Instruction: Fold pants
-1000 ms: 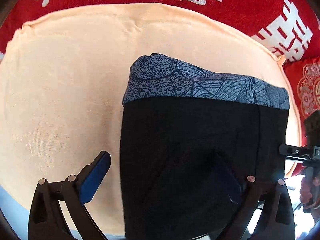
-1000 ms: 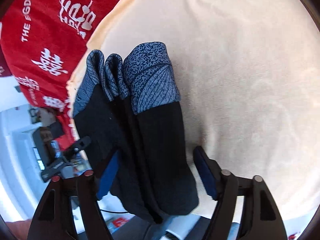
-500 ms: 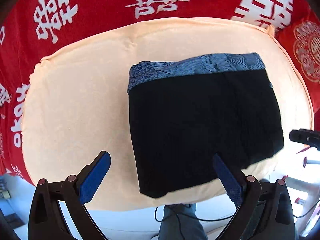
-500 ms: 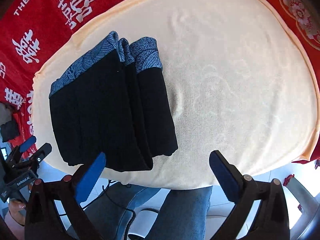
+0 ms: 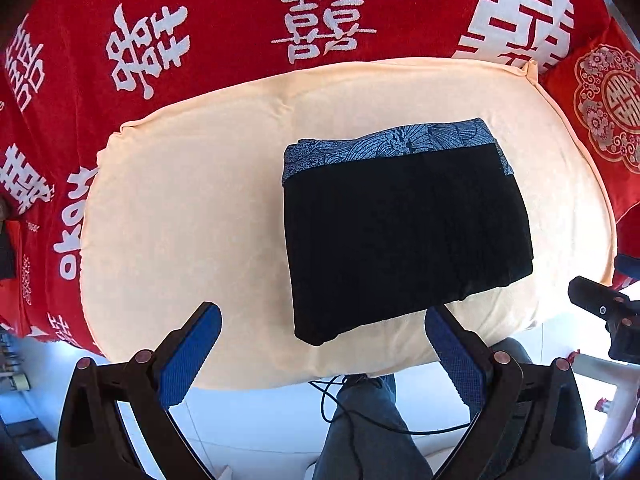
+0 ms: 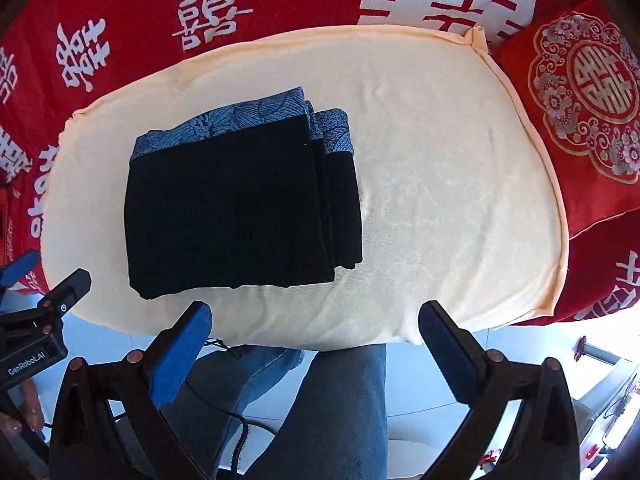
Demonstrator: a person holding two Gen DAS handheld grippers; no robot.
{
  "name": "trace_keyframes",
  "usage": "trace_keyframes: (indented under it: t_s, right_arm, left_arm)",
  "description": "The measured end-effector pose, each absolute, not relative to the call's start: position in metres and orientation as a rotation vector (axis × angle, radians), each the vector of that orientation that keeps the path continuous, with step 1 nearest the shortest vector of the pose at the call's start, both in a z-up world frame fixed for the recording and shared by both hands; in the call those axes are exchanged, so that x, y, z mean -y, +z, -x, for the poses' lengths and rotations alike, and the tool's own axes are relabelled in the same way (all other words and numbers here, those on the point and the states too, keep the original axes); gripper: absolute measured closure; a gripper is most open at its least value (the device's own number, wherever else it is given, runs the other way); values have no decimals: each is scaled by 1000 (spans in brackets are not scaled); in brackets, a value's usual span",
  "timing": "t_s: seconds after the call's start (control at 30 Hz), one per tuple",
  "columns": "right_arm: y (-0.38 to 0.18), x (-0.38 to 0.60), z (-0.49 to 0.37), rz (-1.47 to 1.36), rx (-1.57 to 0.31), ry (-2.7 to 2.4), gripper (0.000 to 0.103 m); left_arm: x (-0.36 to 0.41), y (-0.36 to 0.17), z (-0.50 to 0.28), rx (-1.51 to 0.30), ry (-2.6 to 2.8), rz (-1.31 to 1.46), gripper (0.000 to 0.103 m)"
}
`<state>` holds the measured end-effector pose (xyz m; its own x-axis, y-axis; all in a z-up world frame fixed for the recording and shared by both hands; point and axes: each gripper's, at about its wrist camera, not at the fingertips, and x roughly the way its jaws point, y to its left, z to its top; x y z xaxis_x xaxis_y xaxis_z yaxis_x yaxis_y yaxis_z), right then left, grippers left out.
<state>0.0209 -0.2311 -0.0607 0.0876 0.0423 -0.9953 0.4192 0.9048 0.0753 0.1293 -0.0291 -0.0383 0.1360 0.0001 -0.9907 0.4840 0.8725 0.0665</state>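
Both grippers, left point(image 5: 322, 346) and right point(image 6: 314, 342), hang wide apart and empty above the cushion's point(image 6: 460, 200) near edge. Folded pants point(image 6: 236, 208) lie free in a compact stack, so the folding looks finished.

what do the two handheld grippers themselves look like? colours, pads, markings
Both match: black angular frames with copper-coloured rivets and two fingers faced with blue textured pads. Left gripper, pad; right gripper, pad. The right wrist view catches the left unit's black body, printed "GenRobot.AI" in white. A thin black cable hangs below. No sleeves visible.
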Motion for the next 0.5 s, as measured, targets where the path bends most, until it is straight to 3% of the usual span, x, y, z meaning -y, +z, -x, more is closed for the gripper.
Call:
trace_keyframes:
  t_s: [0.5]
  right_arm:
    - [-35, 203, -28, -307, -1464, -275, 0]
  left_arm:
    - [24, -14, -122, -1406, -343, -428, 1]
